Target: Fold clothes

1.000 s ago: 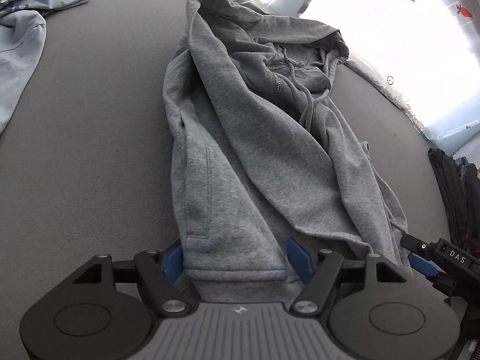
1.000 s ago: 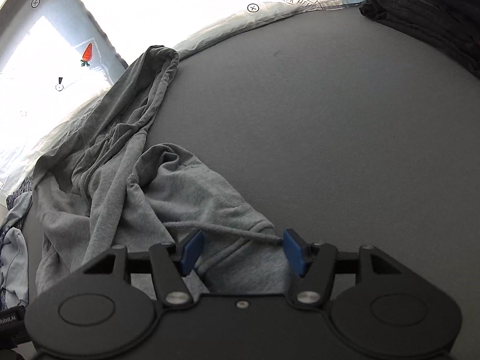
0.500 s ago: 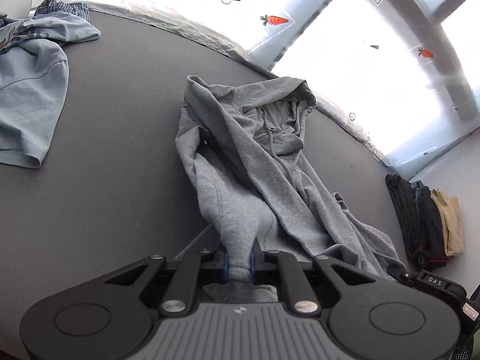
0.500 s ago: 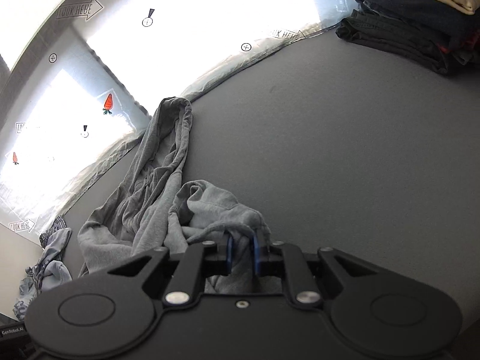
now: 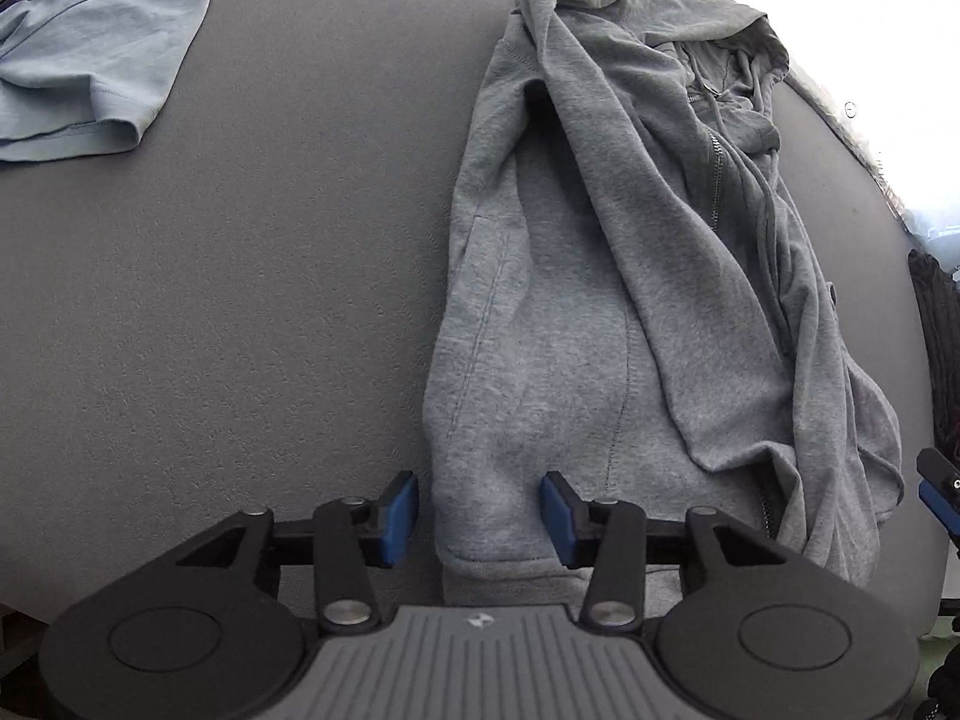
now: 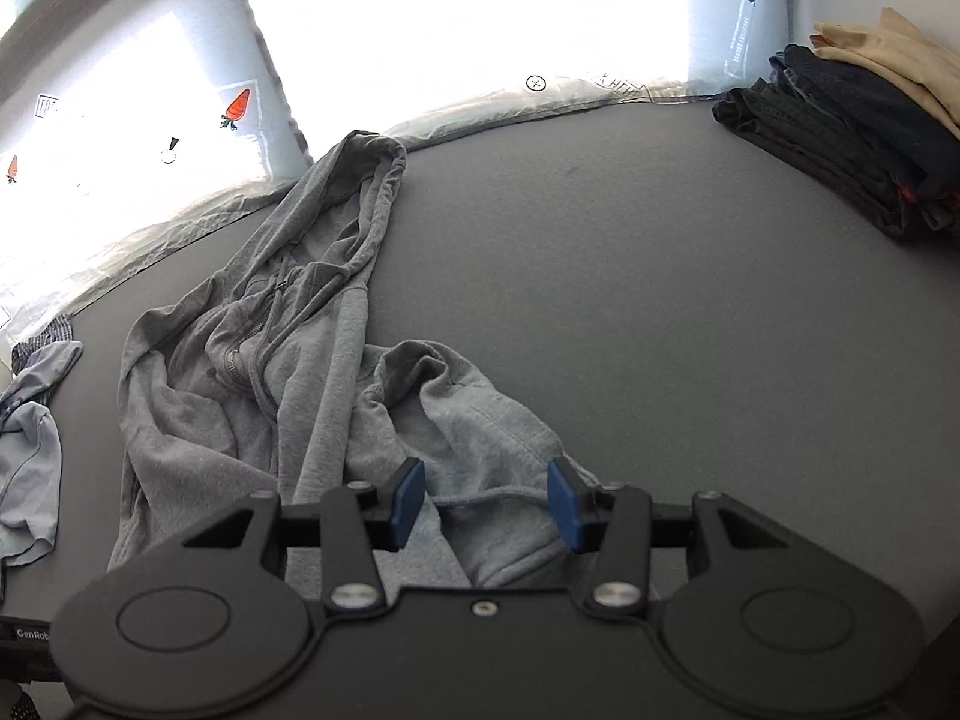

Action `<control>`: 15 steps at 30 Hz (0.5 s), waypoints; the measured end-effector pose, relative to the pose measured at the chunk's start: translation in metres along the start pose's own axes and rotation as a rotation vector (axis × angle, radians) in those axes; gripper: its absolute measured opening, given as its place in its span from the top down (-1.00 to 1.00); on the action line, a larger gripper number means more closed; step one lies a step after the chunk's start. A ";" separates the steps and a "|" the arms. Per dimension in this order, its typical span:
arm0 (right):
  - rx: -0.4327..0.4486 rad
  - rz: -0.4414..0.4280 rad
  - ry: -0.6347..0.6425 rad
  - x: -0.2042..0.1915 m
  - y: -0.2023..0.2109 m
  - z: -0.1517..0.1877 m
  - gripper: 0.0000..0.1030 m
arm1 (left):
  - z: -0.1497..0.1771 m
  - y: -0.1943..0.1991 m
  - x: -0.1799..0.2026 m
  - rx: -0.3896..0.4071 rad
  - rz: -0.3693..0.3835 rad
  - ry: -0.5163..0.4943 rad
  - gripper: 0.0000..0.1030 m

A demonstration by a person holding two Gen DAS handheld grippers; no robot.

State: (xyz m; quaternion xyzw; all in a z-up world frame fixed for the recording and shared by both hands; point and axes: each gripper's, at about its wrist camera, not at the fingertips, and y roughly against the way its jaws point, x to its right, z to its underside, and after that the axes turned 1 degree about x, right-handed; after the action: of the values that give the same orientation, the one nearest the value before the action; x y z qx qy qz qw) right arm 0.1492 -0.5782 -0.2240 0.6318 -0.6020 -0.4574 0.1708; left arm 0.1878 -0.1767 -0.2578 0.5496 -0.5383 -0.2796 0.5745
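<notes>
A grey zip hoodie (image 5: 600, 276) lies crumpled lengthways on the dark grey table (image 5: 240, 300), hood at the far end, hem towards me. My left gripper (image 5: 480, 510) is open, its blue pads either side of the left hem corner, which rests loose on the table. In the right wrist view the same hoodie (image 6: 288, 360) spreads to the left with its hood near the far edge. My right gripper (image 6: 486, 504) is open too, straddling the bunched right hem corner and a seam that runs between the pads.
A light blue T-shirt (image 5: 90, 60) lies at the far left, also seen as the T-shirt (image 6: 30, 468) at the left edge. A stack of folded dark and tan clothes (image 6: 858, 138) sits at the far right. The right gripper's tip (image 5: 942, 492) shows at the left view's edge.
Half a second ago both grippers were shut on the hoodie's hem corners and raised. Both have come down and opened, and the hem now lies on the table.
</notes>
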 end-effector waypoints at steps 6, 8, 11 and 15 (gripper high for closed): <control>-0.037 -0.107 0.040 -0.024 0.000 0.013 0.17 | 0.006 -0.005 0.004 0.004 -0.008 -0.028 -0.11; -0.079 -0.121 0.080 -0.032 -0.004 0.021 0.17 | 0.011 -0.006 0.012 0.014 -0.016 -0.070 -0.28; -0.135 -0.102 0.137 -0.040 -0.010 0.034 0.16 | 0.019 -0.009 0.025 0.036 -0.050 -0.139 -0.46; -0.152 -0.020 0.174 -0.040 -0.014 0.047 0.61 | 0.029 -0.014 0.038 0.037 -0.073 -0.212 -0.80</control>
State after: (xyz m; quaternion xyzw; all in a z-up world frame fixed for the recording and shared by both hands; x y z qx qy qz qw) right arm 0.1269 -0.5224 -0.2440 0.6603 -0.5422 -0.4470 0.2650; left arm 0.1750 -0.2247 -0.2646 0.5467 -0.5805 -0.3471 0.4935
